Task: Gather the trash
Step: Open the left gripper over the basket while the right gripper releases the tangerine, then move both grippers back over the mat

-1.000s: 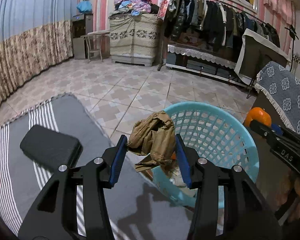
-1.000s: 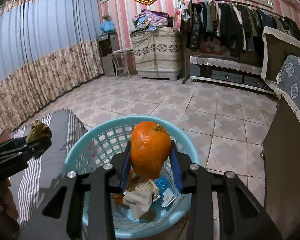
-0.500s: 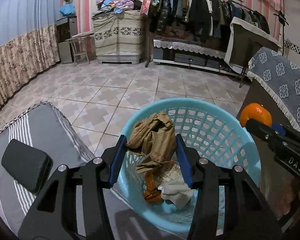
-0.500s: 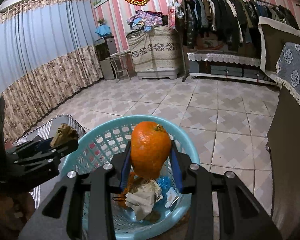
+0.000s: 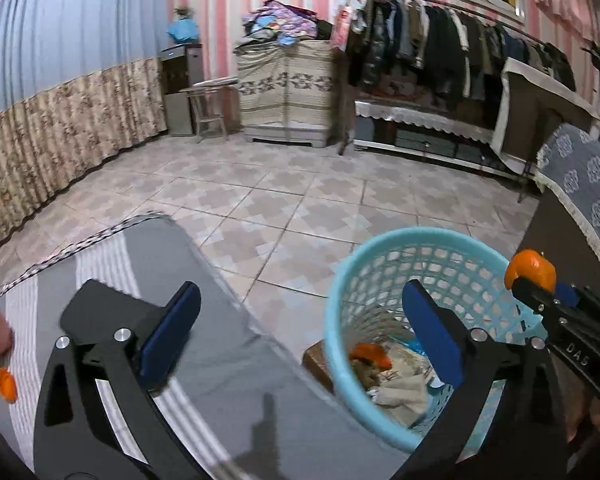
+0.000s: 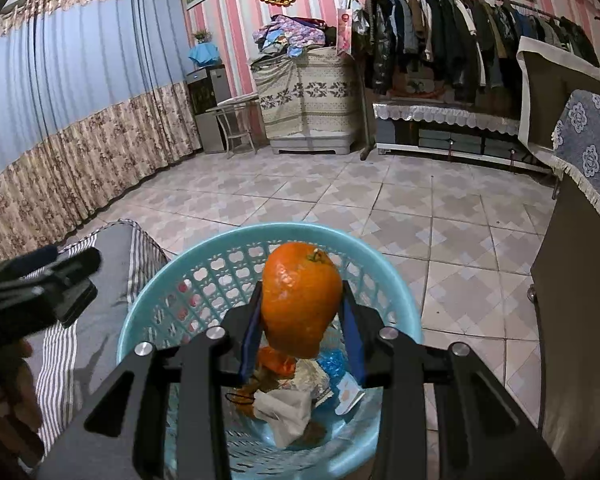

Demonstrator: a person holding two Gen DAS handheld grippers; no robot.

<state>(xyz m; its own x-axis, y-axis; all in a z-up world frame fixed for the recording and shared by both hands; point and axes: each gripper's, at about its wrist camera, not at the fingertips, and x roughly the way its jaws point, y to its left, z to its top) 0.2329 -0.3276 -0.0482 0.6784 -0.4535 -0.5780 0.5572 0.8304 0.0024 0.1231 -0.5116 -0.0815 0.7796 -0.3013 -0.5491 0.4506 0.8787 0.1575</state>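
My left gripper (image 5: 300, 292) has its jaws opening wide with nothing between them; it hangs over the edge of the grey striped cover, just left of the light blue mesh basket (image 5: 420, 236). Paper, wrappers and orange peel (image 5: 396, 384) lie in the basket's bottom. My right gripper (image 6: 302, 312) is shut on an orange (image 6: 300, 300) and holds it above the basket (image 6: 220, 244). From the left wrist view the orange (image 5: 530, 270) shows at the basket's right rim. The left gripper (image 6: 60, 268) appears at the left of the right wrist view.
A grey striped cover (image 5: 220, 360) lies to the left of the basket, with a black case (image 5: 96, 308) on it behind my left finger. An orange scrap (image 5: 6, 384) lies at the far left. A dark cabinet (image 6: 580, 300) with a blue cloth stands at the right. Tiled floor lies beyond.
The left gripper swung over the basket, opened and let go of the crumpled brown paper, then shifted back to the left. The right gripper kept still with the orange.
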